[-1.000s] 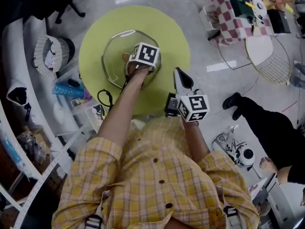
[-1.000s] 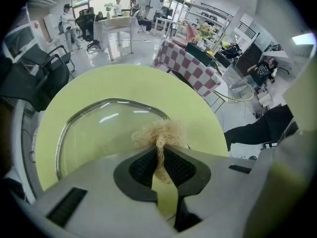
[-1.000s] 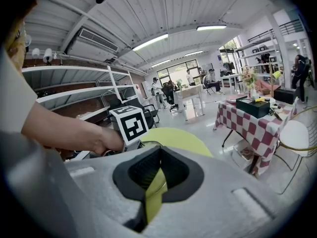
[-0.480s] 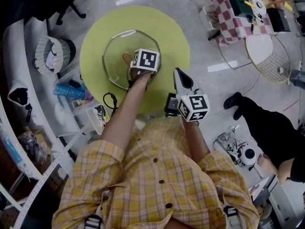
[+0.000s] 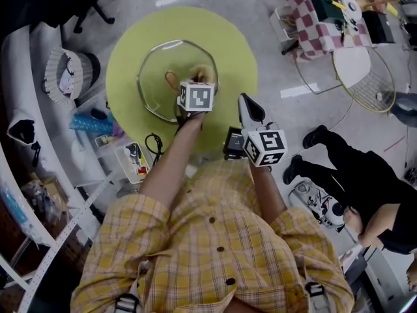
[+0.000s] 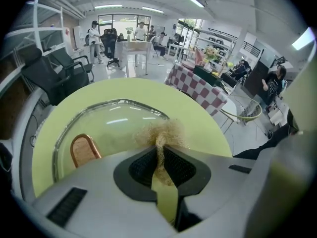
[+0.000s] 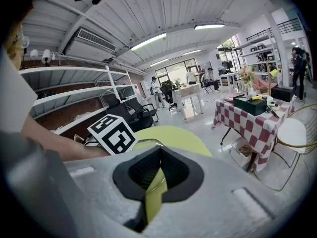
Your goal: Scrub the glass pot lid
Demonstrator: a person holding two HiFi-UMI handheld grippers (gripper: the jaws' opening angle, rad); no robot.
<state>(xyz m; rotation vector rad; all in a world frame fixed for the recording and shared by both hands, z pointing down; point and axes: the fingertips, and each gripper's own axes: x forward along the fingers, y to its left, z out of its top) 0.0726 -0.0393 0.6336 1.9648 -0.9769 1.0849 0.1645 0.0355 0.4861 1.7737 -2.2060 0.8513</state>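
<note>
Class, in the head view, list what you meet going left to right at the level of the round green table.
White basket → glass pot lid → right gripper → wire chair. The left gripper, shut on a scrubber, overlaps the lid: omitted.

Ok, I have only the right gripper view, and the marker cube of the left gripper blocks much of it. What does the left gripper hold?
Observer: The left gripper has its jaws shut on a tan fibrous scrubber.
Operator: Where is the scrubber?
Observer: Over the glass pot lid, right of its copper-coloured handle.
Operator: And my right gripper?
Observer: In the head view the right gripper is apart from the lid, near the green table's edge.
</note>
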